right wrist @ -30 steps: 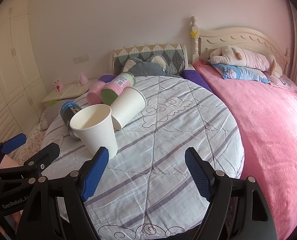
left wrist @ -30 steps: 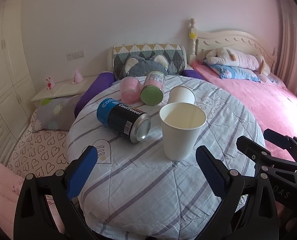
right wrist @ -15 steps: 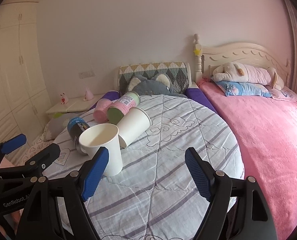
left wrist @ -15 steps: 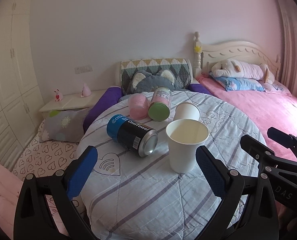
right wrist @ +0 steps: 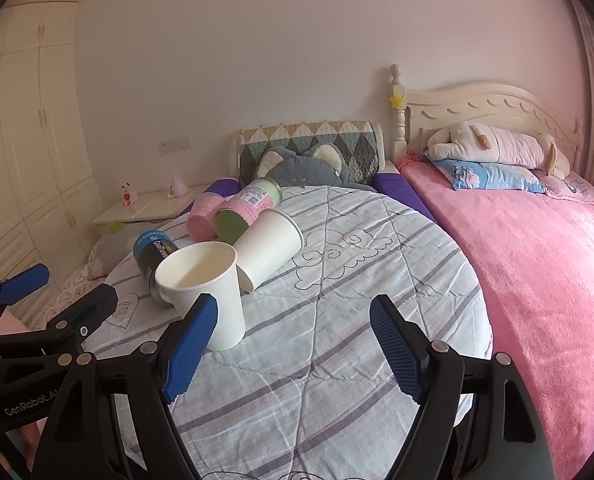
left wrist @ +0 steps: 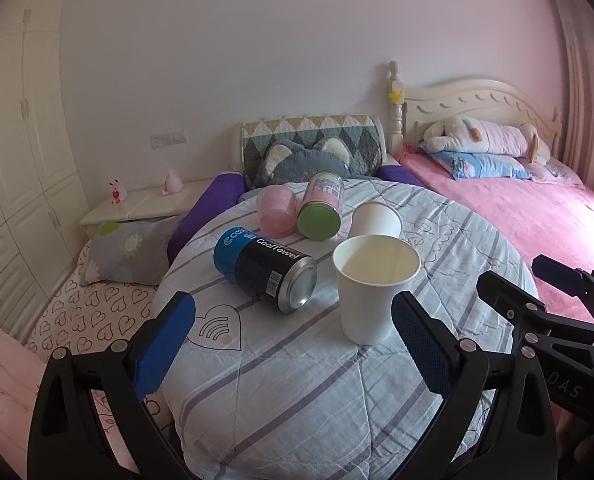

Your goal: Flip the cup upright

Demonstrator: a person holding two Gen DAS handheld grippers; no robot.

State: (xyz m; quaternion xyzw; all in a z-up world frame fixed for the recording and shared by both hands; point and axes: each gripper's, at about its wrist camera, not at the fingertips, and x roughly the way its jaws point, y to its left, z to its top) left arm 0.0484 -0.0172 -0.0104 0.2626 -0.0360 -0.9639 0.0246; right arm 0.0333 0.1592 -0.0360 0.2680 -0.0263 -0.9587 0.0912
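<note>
A white paper cup [left wrist: 371, 292] stands upright on the round striped table [left wrist: 297, 392]; it also shows in the right wrist view [right wrist: 205, 290]. A second white paper cup [left wrist: 377, 220] lies on its side behind it, seen in the right wrist view [right wrist: 269, 248] with its mouth toward the front left. My left gripper [left wrist: 293, 348] is open and empty, pulled back from the upright cup. My right gripper [right wrist: 293, 348] is open and empty, to the right of the upright cup.
A blue and black can [left wrist: 263, 274], a pink cup [left wrist: 275, 216] and a pink jar with a green lid [left wrist: 321, 210] lie on their sides on the table. A pink bed [right wrist: 537, 272] is on the right, a nightstand [left wrist: 137, 206] at the back left.
Both grippers have pulled back and risen a little from the table. The upright cup and the other objects have not moved.
</note>
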